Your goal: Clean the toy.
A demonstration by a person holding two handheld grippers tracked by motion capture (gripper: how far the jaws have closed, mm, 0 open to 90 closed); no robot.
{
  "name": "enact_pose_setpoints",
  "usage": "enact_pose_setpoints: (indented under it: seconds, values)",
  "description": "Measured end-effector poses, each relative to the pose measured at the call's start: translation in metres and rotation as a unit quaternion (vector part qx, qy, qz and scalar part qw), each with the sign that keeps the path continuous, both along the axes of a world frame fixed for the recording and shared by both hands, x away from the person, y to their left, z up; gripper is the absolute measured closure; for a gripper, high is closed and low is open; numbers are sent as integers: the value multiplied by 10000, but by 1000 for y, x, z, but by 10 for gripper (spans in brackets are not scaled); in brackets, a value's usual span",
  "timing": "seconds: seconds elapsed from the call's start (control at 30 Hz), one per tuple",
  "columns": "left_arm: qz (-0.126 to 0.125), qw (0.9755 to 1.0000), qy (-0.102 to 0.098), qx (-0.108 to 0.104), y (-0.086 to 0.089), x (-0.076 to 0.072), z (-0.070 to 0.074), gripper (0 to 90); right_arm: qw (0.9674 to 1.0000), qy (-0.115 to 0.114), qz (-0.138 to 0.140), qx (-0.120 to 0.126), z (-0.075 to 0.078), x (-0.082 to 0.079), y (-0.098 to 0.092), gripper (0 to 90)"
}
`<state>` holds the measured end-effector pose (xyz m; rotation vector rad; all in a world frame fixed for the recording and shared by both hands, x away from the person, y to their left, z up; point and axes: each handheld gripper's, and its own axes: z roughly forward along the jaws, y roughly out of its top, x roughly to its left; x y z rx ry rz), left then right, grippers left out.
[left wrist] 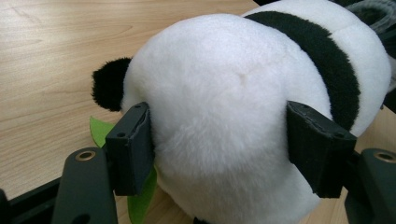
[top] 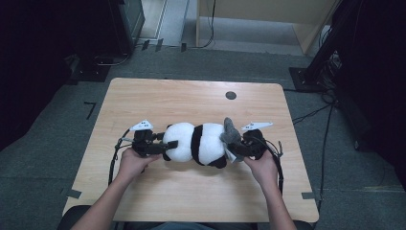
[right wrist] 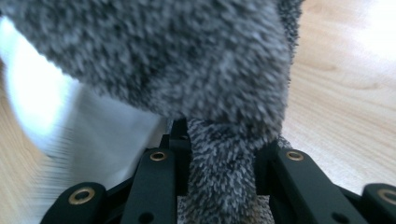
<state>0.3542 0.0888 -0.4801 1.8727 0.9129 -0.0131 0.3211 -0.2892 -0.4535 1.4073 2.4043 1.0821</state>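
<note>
Lying lengthwise mid-table (top: 143,100), panda (top: 198,143) clamped at one end between left gripper's (top: 165,146) half-spread jaws, likely to steady it, while right gripper (top: 235,143) pinches narrowly on grey cloth (top: 230,130), probably to work it over the other end.

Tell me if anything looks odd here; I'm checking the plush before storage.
A green leaf-shaped piece pokes out from under the panda plush, pinned beneath it on the table. A grey fuzzy cloth bunches at its other end. No damage visible.
</note>
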Motion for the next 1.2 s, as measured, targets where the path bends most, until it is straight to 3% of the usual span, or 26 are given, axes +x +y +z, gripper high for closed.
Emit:
enact_pose_setpoints:
  seconds: [0.23, 0.53, 0.63, 0.77, 0.9, 1.03, 1.2]
  values:
    - [-13, 10000, -4, 27, 0, 0, 0, 295, 9992, 390, 62, -85, -20, 8, 6, 705]
    - [-40, 10000, -6, 70, 1, 0, 1, 297, 9980, 580, -6, -257, -32, 17, 1, 703]
    - [-64, 9999, -10, 92, 1, 0, 1, 298, 9979, 505, -251, -304, -26, 18, -11, 705]
    - [-57, 10000, -5, 77, 1, 0, 1, 298, 9981, 286, -539, -109, -8, 14, -28, 705]
    - [-57, 9999, 7, 89, 1, 0, 2, 300, 9985, -216, -495, 114, 28, 6, -26, 705]
    - [-45, 9999, 20, 91, 0, -1, 2, 303, 9983, -538, -152, 151, 64, 3, -1, 704]
    - [-81, 9998, -7, 166, 1, -1, 3, 306, 9972, -588, 457, -76, 90, 15, 49, 703]
